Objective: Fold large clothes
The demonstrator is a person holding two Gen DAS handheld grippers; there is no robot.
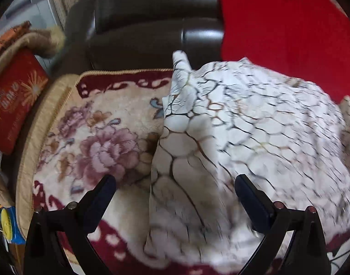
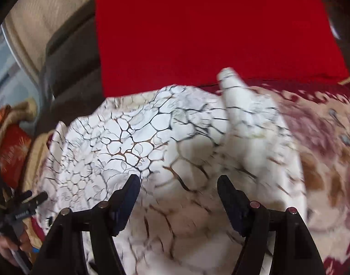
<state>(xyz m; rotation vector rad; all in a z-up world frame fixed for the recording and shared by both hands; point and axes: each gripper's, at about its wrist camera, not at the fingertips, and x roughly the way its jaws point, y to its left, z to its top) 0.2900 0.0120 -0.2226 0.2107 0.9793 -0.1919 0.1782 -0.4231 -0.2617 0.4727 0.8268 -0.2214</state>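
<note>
white cloth with a dark crackle print, the garment [image 1: 255, 119], lies bunched in a loose mound on the floral blanket [image 1: 101, 137], with the red cushion [image 1: 284, 23] behind it. i find my left tongs [image 1: 175, 197] apart and holding nothing, over the garment's left edge. my right tongs [image 2: 178, 197] are likewise apart and empty, above its middle. i judge folding barely begun: no flat panel, no clean crease, one sleeve-like end sticking up. spreading and every fold remain.

Bare floral blanket [image 1: 101, 142] beside garment [image 1: 255, 126]
</note>
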